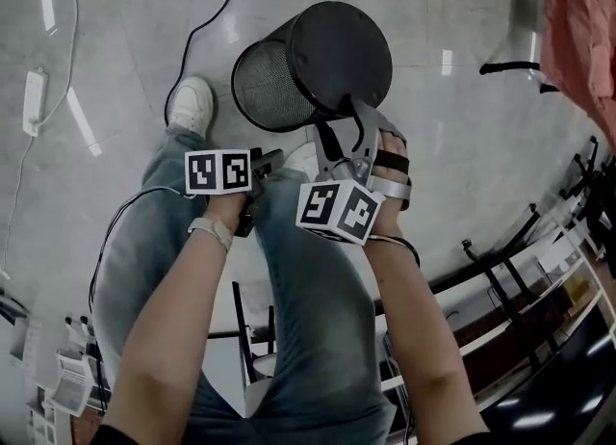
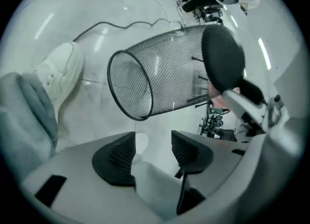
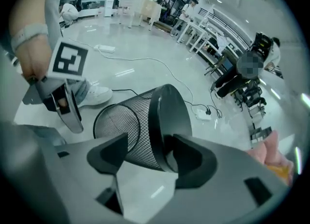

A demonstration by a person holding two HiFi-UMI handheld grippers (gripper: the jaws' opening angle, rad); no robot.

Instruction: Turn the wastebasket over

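Wastebasket (image 1: 279, 77) is hanging sideways over the floor (image 1: 125, 10); the right hand-held gripper (image 3: 151, 154) is clamping its solid base rim, while the left hand-held gripper (image 2: 153, 151) is hovering near, jaws apart, empty.

Black wire-mesh wastebasket (image 1: 298, 67) tipped on its side above the pale glossy floor (image 1: 115, 29), mouth toward the white sneaker (image 1: 192, 106), solid base toward the right gripper (image 3: 150, 143). That gripper's jaws straddle the base rim, one on the mesh wall, one on the base. Left gripper (image 2: 153, 140) sits near the mouth, apart from it, nothing between its jaws. Black cable (image 1: 207, 19) runs behind the basket; white power strip (image 1: 34, 101) well off left.
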